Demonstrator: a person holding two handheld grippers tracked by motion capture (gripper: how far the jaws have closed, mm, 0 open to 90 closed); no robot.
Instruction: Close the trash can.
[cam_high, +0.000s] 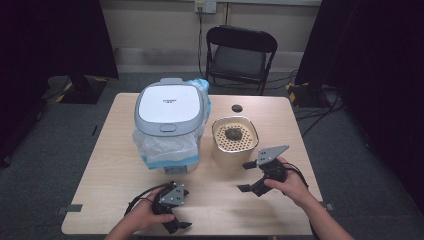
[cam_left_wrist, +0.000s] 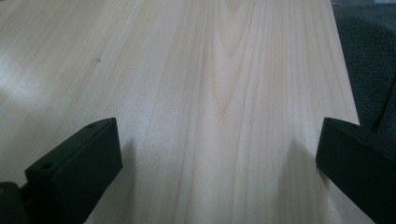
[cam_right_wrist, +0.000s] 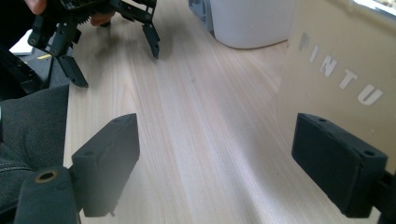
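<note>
**Both tools open and empty over a wooden bench**

You hold a tool in each hand near the front edge of a pale wooden bench (cam_high: 115, 165). Your left tool (cam_high: 175, 220) sits low at the near left, its jaws spread wide with nothing between them; in the left gripper view they frame bare wood grain (cam_left_wrist: 219, 93), with the bench edge and grey floor at the right. Your right tool (cam_high: 250, 176) is at the near right, also wide open and empty, pointing left across the bench.

Just beyond your right tool stands a beige tub (cam_high: 235, 145) with a perforated insert and a dark lump (cam_high: 233, 133) resting in its middle. In the right gripper view, the tub's wall (cam_right_wrist: 336, 70) rises just beside the right-hand jaw, lettered "PINTU"; whether jaw and wall touch, you cannot tell. Your left tool (cam_right_wrist: 112, 42) shows farther off in that view.

To the left of the tub stands a white and grey lidded bin (cam_high: 170, 120) lined with a translucent bag. A black folding chair (cam_high: 240, 55) stands behind the bench.
</note>
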